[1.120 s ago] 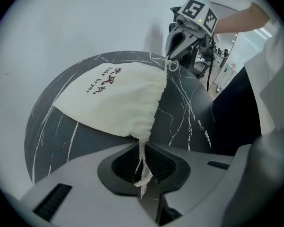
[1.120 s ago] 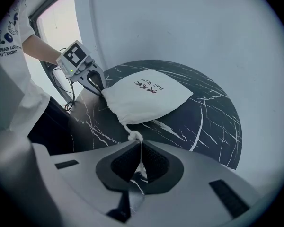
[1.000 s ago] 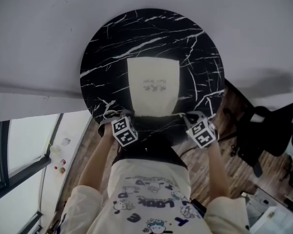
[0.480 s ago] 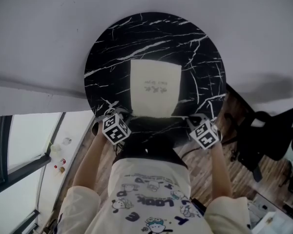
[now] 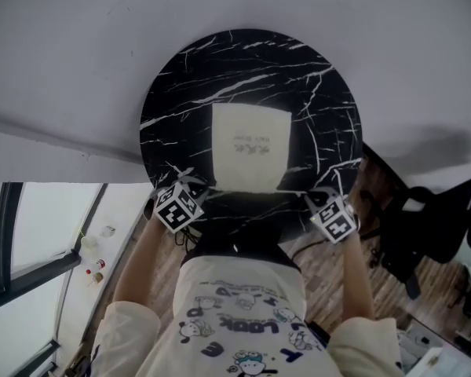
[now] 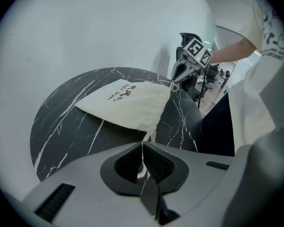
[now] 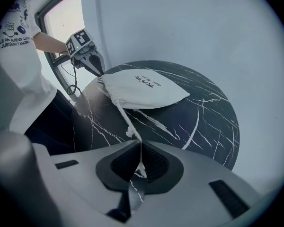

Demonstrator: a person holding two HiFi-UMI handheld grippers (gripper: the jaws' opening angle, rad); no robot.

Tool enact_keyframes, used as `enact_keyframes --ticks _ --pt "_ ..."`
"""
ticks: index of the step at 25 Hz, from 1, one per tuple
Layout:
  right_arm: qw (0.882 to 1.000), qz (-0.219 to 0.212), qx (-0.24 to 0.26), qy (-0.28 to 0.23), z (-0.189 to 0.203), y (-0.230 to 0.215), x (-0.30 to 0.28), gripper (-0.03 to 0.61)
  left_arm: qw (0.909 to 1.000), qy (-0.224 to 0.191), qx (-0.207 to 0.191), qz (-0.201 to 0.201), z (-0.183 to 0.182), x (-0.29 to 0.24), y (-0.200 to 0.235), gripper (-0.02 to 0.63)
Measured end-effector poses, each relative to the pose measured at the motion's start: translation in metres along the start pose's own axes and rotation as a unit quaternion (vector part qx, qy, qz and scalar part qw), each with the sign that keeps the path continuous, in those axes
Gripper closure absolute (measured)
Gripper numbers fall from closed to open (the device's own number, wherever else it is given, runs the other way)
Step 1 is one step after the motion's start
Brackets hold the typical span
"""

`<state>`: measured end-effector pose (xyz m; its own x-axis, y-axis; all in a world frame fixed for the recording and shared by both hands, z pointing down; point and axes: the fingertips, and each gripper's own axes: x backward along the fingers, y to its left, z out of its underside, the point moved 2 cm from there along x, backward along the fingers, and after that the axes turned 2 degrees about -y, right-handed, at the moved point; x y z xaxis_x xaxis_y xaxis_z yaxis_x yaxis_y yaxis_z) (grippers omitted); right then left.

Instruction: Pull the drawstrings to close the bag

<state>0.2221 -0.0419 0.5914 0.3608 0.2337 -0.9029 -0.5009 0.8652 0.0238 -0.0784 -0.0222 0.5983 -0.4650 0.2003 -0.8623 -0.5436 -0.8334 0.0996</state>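
Note:
A cream drawstring bag (image 5: 250,146) lies flat on the round black marble table (image 5: 180,93), its mouth towards me. My left gripper (image 5: 191,182) sits at the mouth's left corner and is shut on the left drawstring (image 6: 149,135), which runs taut from the bag (image 6: 128,103) into its closed jaws. At the right corner, my right gripper (image 5: 319,192) is shut on the right drawstring (image 7: 124,118), a white cord stretched from the bag (image 7: 142,89) to its jaws. Each gripper shows in the other's view: the right gripper (image 6: 173,86) and the left gripper (image 7: 101,74).
The table's near edge (image 5: 243,210) is just in front of my body. A window with a dark frame (image 5: 31,265) is at the lower left, and a black chair (image 5: 432,226) stands on the wooden floor to the right. A grey wall lies behind the table.
My left gripper has moved outward to the left, away from the bag's corner, with the cord in it. The right gripper has stayed about where it was.

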Motion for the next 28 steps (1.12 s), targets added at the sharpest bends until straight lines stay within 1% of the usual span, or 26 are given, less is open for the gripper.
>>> enact_keyframes --ticks 8,11,12,13,14,15,16,17,18,19,20,21,22,23,26,28 --pt "1.000 -0.002 -0.007 -0.001 0.008 -0.004 0.005 0.561 0.9997 -0.011 0.022 0.007 0.010 0.013 0.006 0.566" --pt "1.000 -0.002 -0.007 -0.005 0.008 -0.006 0.009 0.561 0.9988 -0.026 0.040 0.009 0.011 0.018 0.011 0.566" --pt "1.000 0.006 -0.006 0.002 0.011 -0.009 0.010 0.561 0.9988 -0.022 0.043 0.000 0.014 0.021 0.015 0.565" --pt "1.000 0.024 -0.006 0.020 0.020 -0.016 0.012 0.561 0.9988 -0.001 0.042 -0.025 0.024 0.026 0.023 0.566" --pt "0.998 0.048 -0.012 0.045 0.037 -0.029 0.017 0.561 0.9968 0.026 0.041 -0.063 0.039 0.034 0.038 0.575" --pt "0.996 0.066 -0.029 0.061 0.057 -0.043 0.025 0.561 0.9934 0.029 0.061 -0.092 0.051 0.045 0.054 0.575" --pt "0.995 0.068 -0.059 0.053 0.069 -0.055 0.036 0.562 0.9885 -0.014 0.115 -0.097 0.053 0.059 0.067 0.575" --pt "0.994 0.060 -0.091 0.026 0.068 -0.062 0.044 0.563 0.9764 -0.085 0.182 -0.078 0.044 0.070 0.074 0.575" --pt "0.993 0.046 -0.107 0.002 0.056 -0.060 0.043 0.563 0.9630 -0.141 0.224 -0.051 0.029 0.075 0.072 0.575" --pt "0.994 0.030 -0.103 -0.007 0.041 -0.050 0.035 0.563 0.9631 -0.157 0.217 -0.024 0.016 0.071 0.061 0.575" --pt "0.996 0.013 -0.092 -0.007 0.029 -0.035 0.023 0.563 0.9749 -0.137 0.175 -0.004 0.006 0.061 0.045 0.575" --pt "0.996 -0.001 -0.083 -0.009 0.020 -0.021 0.013 0.563 0.9857 -0.108 0.129 0.010 0.000 0.050 0.030 0.574" --pt "0.996 -0.011 -0.082 -0.017 0.013 -0.011 0.006 0.563 0.9906 -0.091 0.100 0.022 -0.006 0.041 0.019 0.574" --pt "0.996 -0.020 -0.085 -0.028 0.006 -0.005 0.003 0.563 0.9917 -0.087 0.088 0.033 -0.012 0.036 0.013 0.574" --pt "0.993 -0.051 -0.097 -0.045 -0.013 0.012 0.002 0.561 0.9905 -0.100 0.079 0.052 -0.029 0.030 0.004 0.574" --pt "0.992 -0.069 -0.095 -0.049 -0.020 0.024 0.000 0.562 0.9900 -0.105 0.072 0.061 -0.037 0.026 -0.005 0.574"
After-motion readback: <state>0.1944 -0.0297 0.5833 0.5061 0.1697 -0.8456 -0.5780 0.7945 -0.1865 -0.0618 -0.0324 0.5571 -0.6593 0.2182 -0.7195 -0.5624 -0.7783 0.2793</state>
